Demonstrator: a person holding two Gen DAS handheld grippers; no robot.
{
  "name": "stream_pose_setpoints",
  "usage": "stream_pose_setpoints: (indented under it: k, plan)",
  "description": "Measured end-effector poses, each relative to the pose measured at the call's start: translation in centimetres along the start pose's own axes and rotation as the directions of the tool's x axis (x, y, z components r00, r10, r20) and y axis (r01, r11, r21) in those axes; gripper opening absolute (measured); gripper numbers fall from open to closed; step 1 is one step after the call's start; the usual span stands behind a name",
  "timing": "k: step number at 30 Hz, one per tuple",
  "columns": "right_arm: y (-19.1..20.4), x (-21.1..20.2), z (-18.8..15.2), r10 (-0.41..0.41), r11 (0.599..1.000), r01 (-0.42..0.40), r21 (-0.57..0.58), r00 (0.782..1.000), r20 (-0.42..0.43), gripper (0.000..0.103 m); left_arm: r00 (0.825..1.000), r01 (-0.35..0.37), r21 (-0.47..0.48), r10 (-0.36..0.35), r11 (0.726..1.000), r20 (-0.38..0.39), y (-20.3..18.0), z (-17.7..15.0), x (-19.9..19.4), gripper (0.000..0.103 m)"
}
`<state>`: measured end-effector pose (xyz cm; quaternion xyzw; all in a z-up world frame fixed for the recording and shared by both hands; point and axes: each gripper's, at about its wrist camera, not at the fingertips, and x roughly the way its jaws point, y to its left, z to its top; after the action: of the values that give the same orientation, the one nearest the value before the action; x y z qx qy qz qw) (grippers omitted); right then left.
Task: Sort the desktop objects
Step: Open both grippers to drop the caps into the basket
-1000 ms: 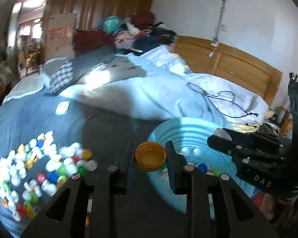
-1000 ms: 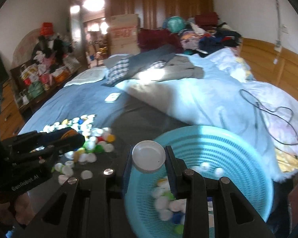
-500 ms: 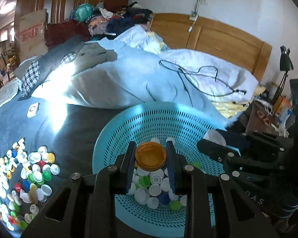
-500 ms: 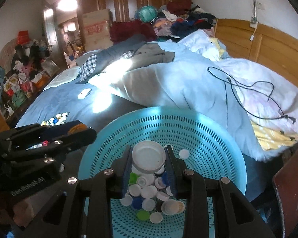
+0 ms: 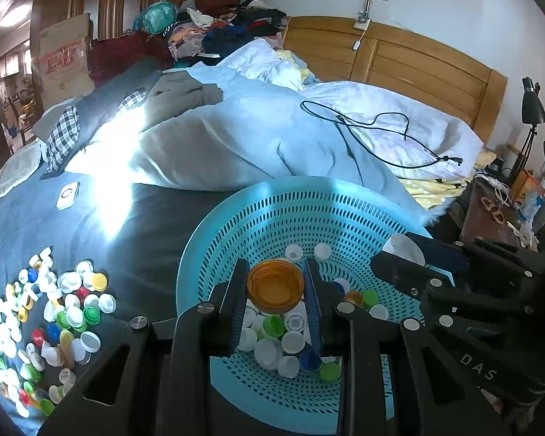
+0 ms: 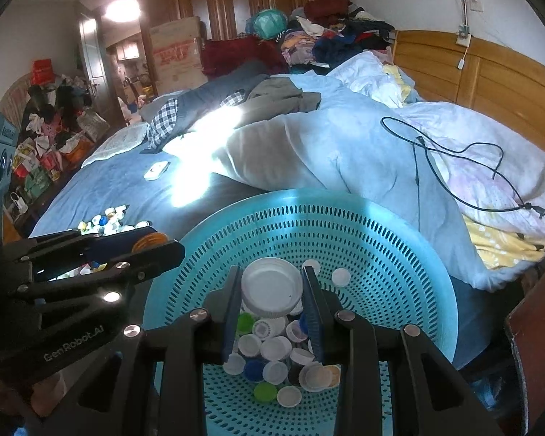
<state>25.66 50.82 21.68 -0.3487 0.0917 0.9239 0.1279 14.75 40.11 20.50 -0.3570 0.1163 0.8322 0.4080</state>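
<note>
We hold our left tool (image 5: 275, 287) and right tool (image 6: 271, 290) side by side, both pointing forward and slightly down, each with its fingers closed tight on something held between them.

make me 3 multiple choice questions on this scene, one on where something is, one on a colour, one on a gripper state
1. Where does the loose pile of caps lie?
A. on the dark blue bedsheet
B. on the wooden headboard
C. on the nightstand

2. What colour is the cap in the left gripper?
A. green
B. orange
C. white

3. What is the state of the right gripper?
A. open and empty
B. shut on a cable
C. shut on a white cap

Answers: 1 A, the pile sits left of the basket. 2 B, the orange cap shows between the fingers. 3 C, the white cap is pinched over the basket.
</note>
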Motion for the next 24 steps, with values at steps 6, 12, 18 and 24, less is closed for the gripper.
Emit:
stream_pose_setpoints:
  k: [6, 12, 18, 24]
  plan:
    - [0.1, 0.0, -0.1, -0.003, 1.000, 0.003, 0.000, 1.000, 0.001, 0.035, 1.000, 0.002, 0.002, -0.002, 1.000, -0.002, 0.0, -0.1, 0.2, 0.025]
    - [0.0, 0.1, -0.2, -0.002, 1.000, 0.002, 0.001, 1.000, 0.000, 0.035, 1.000, -0.002, 0.001, 0.002, 1.000, -0.003, -0.2, -0.2, 0.2, 0.025]
    - [-0.4, 0.1, -0.5, -0.020, 1.000, 0.020, 0.010, 1.000, 0.007, 0.051, 1.000, 0.005, -0.015, -0.005, 1.000, -0.005, 0.0, -0.4, 0.5, 0.035]
    - [-0.4, -0.5, -0.8, -0.015, 1.000, 0.014, 0.019, 0.999, 0.040, 0.075, 0.997, -0.074, -0.037, 0.074, 0.997, -0.004, 4.5, -3.7, 0.5, 0.054]
